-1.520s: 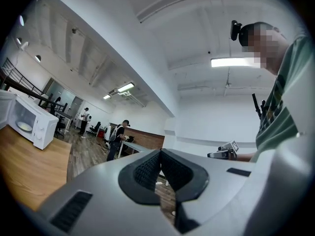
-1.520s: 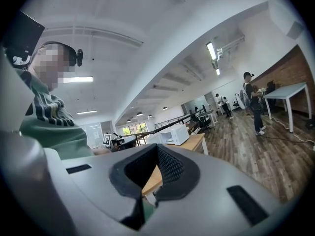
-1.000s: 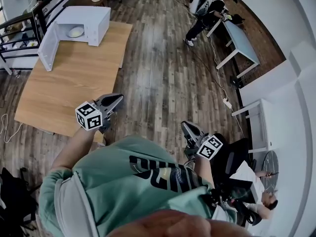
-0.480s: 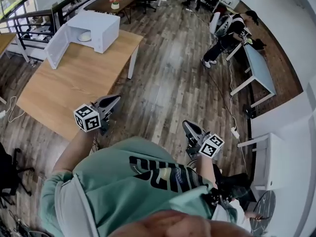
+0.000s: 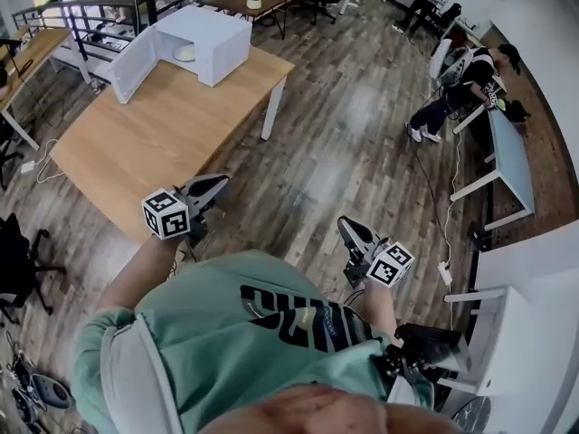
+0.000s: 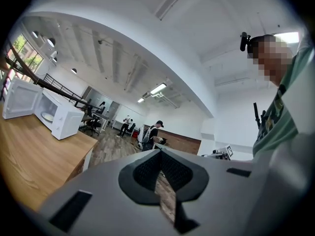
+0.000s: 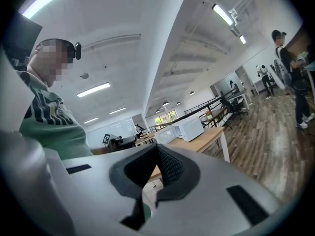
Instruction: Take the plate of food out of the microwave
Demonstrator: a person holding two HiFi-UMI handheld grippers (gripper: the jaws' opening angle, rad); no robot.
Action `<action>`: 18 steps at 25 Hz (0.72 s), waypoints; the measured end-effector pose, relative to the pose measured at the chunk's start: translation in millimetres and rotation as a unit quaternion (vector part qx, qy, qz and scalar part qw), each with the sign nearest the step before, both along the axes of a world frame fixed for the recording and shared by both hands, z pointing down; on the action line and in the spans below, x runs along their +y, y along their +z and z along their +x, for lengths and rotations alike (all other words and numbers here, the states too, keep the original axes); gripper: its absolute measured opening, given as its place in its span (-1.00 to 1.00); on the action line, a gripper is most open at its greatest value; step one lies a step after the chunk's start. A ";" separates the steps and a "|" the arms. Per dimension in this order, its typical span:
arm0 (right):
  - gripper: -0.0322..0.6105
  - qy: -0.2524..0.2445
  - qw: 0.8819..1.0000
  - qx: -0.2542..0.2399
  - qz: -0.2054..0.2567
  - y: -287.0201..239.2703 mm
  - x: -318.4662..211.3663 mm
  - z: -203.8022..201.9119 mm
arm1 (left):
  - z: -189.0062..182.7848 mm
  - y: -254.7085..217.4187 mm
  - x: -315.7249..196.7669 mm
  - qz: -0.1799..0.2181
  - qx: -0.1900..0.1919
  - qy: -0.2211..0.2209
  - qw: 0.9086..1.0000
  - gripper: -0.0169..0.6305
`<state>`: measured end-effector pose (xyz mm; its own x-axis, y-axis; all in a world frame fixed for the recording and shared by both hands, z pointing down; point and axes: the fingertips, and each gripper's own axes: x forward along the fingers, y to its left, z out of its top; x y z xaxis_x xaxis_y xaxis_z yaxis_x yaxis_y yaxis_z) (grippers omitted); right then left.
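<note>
Left gripper (image 5: 215, 186) and right gripper (image 5: 348, 229) are hanging clenched, empty: the open microwave (image 5: 215, 27) holding the plate (image 5: 185, 53) is standing well ahead.

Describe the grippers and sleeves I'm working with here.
The left gripper and right gripper are grey wedges whose jaws are lined in black textured rubber; each carries a white cube printed with black square markers. The person wears a short-sleeved green shirt with dark lettering.

Matt wooden table (image 5: 136, 143), glossy white microwave (image 5: 217, 39)
</note>
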<state>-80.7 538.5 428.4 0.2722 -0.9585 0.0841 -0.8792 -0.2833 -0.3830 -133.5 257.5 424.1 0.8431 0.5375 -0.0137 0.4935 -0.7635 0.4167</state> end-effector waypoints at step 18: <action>-0.88 0.049 0.997 0.040 -0.051 -42.1 -104.1 150.1 | 178.4 -11.2 -120.1 -0.053 0.053 0.036 0.997 -0.93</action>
<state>69.4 434.4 386.3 0.3738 -0.9145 0.1548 -0.8720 -0.4034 -0.2772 44.9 137.4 412.9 0.7932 0.5872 -0.1613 0.5912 -0.6790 0.4353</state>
